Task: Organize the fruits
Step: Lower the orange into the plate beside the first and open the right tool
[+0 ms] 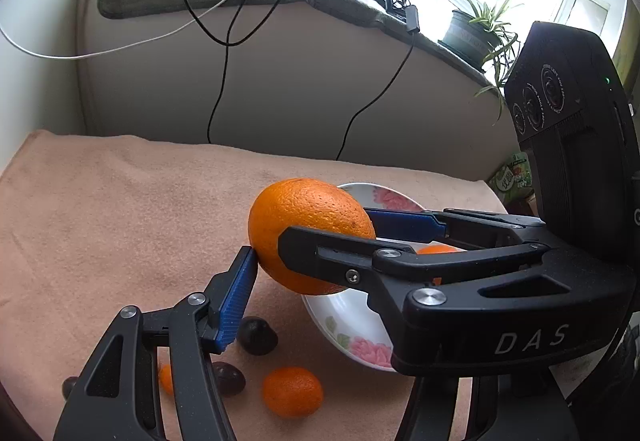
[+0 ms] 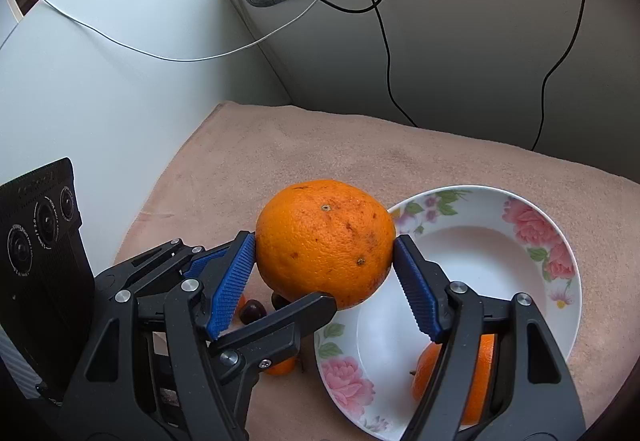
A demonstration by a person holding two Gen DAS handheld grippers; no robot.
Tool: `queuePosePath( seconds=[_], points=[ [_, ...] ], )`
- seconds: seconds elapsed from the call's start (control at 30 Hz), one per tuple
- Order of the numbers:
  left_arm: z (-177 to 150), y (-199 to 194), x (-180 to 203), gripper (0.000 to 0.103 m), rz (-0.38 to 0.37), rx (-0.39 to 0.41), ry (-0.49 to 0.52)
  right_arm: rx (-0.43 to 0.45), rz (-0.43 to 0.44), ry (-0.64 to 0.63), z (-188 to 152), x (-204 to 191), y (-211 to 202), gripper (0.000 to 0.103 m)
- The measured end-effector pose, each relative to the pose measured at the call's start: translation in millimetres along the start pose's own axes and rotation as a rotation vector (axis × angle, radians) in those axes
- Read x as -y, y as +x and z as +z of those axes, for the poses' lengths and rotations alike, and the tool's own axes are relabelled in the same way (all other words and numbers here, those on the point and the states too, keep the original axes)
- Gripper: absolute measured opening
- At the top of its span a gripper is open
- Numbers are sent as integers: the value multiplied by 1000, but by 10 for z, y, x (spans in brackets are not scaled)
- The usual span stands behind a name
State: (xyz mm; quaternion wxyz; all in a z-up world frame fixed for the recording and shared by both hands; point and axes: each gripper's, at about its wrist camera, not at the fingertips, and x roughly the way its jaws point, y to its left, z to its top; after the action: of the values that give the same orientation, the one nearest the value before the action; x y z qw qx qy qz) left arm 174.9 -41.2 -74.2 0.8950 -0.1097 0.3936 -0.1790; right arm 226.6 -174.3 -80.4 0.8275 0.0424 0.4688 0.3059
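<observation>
In the left wrist view, the large, round, pitted orange [image 1: 308,217] hung clear of the peach-coloured cloth [image 1: 120,221], above the near rim of the white deep plate with pink flowers [image 1: 360,333]. The left gripper [image 1: 320,265] had the tip of one blue ribbed pad [image 1: 236,301] touching the fruit's lower left side. Its other finger was hidden behind the right gripper's black body, so I could not tell whether it truly gripped. Below on the cloth lay a small orange mandarin [image 1: 292,391] and two dark, rounded fruits [image 1: 258,335], well apart from the plate. A second orange fruit [image 1: 436,249] showed inside it.

In the right wrist view, the right gripper [image 2: 324,261] held the large orange [image 2: 324,241] firmly, with a blue pad pressed on either flank and the jaws spread fairly wide. The stem scar faced up and towards the camera. A black finger of the left gripper crossed under the fruit. The plate's hollow [image 2: 568,253] lay to the right of the fruit and lower. Only the plate's left edge sat beneath the fruit.

By my judgement, the coming move turned on that offset: the fruit needed carrying rightward over the hollow before lowering. The right hand was the nearer and surer carrier.
</observation>
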Motion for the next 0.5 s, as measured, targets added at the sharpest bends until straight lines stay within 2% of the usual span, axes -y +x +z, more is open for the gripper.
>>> queuePosePath(
  seconds=[0.5],
  points=[
    [26, 177, 236, 59, -43, -37, 26, 20, -28, 54, -40, 312, -185, 74]
  ],
)
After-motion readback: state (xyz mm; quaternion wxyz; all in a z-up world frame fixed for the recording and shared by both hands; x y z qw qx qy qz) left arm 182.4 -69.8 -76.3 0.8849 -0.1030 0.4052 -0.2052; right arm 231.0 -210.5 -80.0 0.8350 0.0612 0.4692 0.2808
